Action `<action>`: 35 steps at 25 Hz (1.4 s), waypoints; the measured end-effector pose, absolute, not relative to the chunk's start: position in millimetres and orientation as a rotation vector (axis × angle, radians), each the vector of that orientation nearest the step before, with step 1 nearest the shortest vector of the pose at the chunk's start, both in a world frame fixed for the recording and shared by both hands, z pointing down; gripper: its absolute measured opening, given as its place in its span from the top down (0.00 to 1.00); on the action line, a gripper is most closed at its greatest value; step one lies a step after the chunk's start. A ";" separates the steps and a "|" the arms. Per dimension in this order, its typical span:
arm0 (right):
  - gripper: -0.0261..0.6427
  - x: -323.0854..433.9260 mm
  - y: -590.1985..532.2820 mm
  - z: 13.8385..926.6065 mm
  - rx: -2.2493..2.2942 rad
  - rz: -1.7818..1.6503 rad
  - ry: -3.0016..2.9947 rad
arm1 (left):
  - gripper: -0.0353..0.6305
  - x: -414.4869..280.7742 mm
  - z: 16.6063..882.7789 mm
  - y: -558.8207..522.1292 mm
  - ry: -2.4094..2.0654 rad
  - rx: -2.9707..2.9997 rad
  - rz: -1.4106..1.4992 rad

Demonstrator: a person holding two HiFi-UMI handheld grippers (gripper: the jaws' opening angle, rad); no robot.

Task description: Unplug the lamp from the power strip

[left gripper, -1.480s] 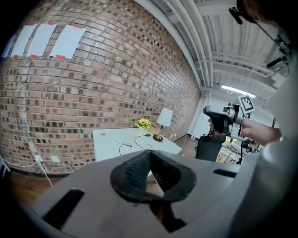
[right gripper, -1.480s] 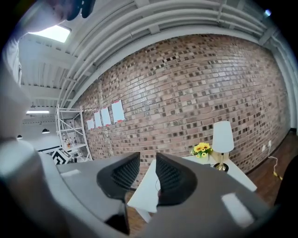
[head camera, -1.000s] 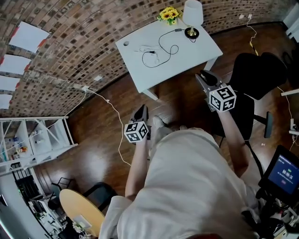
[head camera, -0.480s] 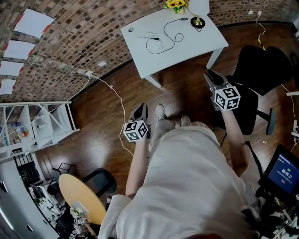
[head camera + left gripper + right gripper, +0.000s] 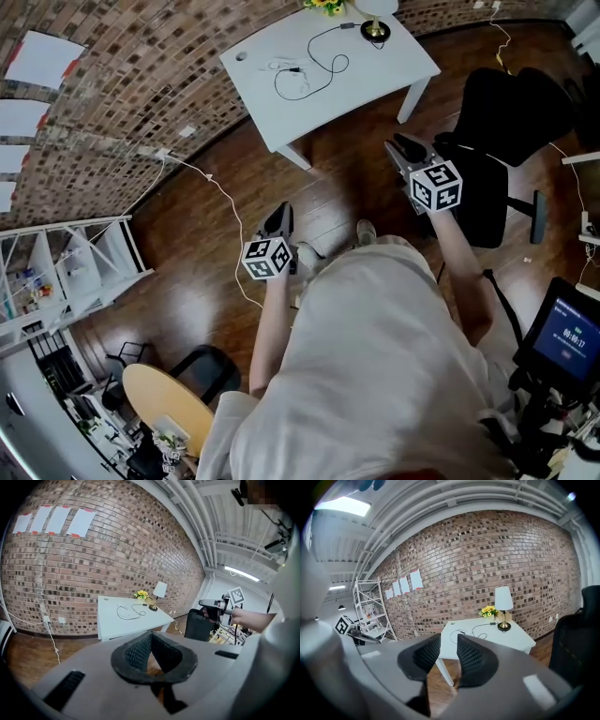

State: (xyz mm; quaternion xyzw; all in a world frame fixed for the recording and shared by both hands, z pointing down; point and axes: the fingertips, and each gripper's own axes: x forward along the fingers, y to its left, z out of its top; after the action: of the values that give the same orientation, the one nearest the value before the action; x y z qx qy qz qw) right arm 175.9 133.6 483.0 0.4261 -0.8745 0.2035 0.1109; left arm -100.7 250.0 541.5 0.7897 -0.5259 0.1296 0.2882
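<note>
Well short of the tabletop (image 5: 370, 84), facing the lamp (image 5: 376, 29) on its far corner with left tool (image 5: 280, 221) closed, right tool (image 5: 399, 147) partly parted, both empty, raised for the approach.

Across the head view, the desk (image 5: 375, 80) has slid toward the top left of the frame. The lamp (image 5: 376, 31), whose whole shade showed 1 second ago, is now cut off by the top edge, so only its base and the shade's lower rim remain. The flowers (image 5: 323, 6) are nearly out of frame too. The chair (image 5: 511, 103) has moved up the frame. The right gripper (image 5: 401, 143) sits slightly higher and further left, and the left gripper (image 5: 283, 210) has edged up. The person's feet have shifted: 1 shoe (image 5: 366, 231) now shows ahead of the other.
</note>
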 end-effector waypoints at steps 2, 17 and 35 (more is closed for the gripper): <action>0.82 165.9 136.1 479.8 1.263 0.605 -2.557 | 0.94 -105.0 537.0 250.4 -1.377 2.135 0.366; 0.81 2.6 140.2 493.5 1.105 0.662 -2.548 | 0.94 -234.8 541.6 246.6 -1.281 2.196 0.438; 0.84 3.5 136.8 510.8 1.123 0.680 -2.503 | 0.94 -226.8 553.0 218.7 -1.222 2.231 0.504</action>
State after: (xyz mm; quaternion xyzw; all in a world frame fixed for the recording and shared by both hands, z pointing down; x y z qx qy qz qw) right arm 3.5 136.8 510.8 0.3924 -0.8746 0.2377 0.1571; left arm -226.8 218.7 553.0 0.8282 -0.4535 0.1872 0.2710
